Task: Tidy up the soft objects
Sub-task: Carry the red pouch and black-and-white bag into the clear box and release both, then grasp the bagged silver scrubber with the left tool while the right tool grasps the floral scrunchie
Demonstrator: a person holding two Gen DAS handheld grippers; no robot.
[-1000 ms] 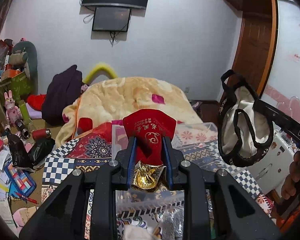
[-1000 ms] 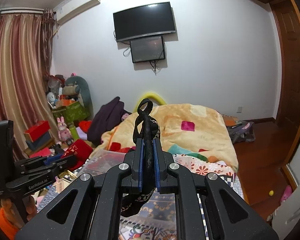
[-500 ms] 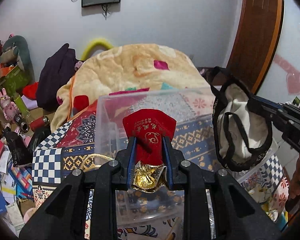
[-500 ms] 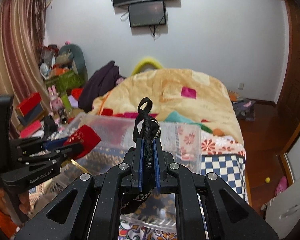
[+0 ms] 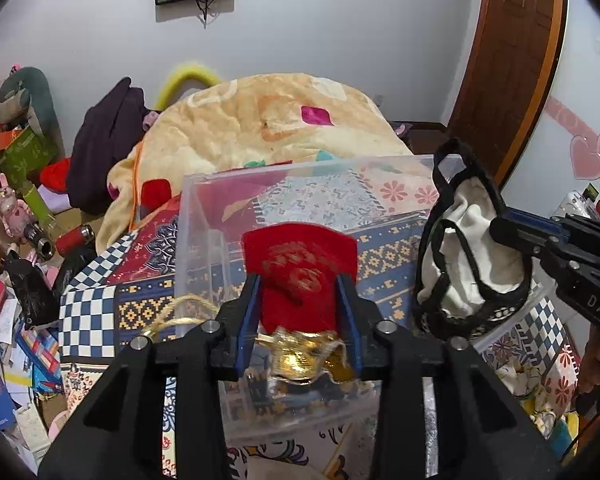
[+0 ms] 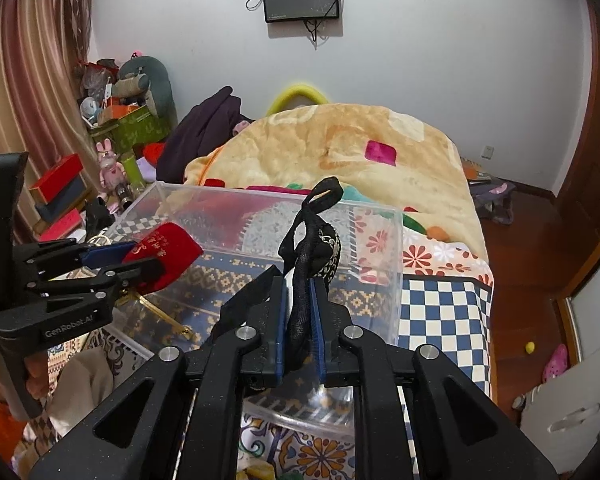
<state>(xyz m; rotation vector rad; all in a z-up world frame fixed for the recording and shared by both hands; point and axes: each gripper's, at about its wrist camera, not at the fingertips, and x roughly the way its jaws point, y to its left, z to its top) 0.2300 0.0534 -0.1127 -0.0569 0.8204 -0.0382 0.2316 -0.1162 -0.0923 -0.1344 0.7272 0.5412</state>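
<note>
My left gripper is shut on a red velvet pouch with gold trim and a gold cord, held over the clear plastic bin. It also shows in the right wrist view, with the pouch above the bin's left side. My right gripper is shut on a black-and-white undergarment, held over the bin. In the left wrist view the garment hangs from the right gripper at the bin's right edge.
The bin sits on a patterned bedspread. A peach blanket lies heaped behind it. Boxes, toys and a dark coat crowd the left side. A wooden door stands at the right.
Both grippers have tilted down and moved closer over the clear bin, still holding their items. The bin now fills more of both views.
</note>
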